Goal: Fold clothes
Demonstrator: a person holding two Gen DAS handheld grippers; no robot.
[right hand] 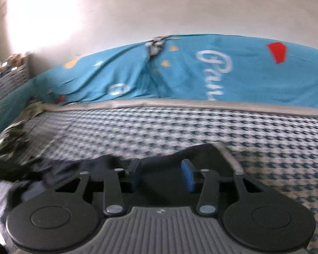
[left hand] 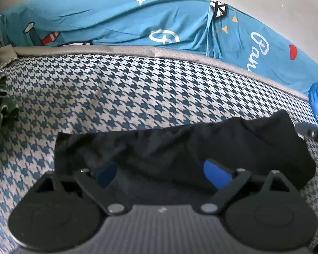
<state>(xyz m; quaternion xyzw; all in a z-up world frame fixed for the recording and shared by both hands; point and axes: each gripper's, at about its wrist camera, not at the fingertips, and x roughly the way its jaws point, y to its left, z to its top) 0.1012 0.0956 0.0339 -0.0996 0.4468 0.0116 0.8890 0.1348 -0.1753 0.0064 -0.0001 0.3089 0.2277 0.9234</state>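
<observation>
**Black garment low in both views, jaws off the cloth**

Black folded fabric garment (left hand: 180,144) lies across the lower middle of your left wrist view, on the blue-and-white houndstooth bed cover (left hand: 116,89). Your left gripper (left hand: 163,172) stands wide above it, blue pads clear of the cloth. Your right gripper (right hand: 163,174) is partly open, nothing pinched, the garment (right hand: 176,156) just past its fingertips. Upper frame: a teal printed sheet (left hand: 120,25). Left edge: crumpled green clothing (left hand: 0,105).
</observation>
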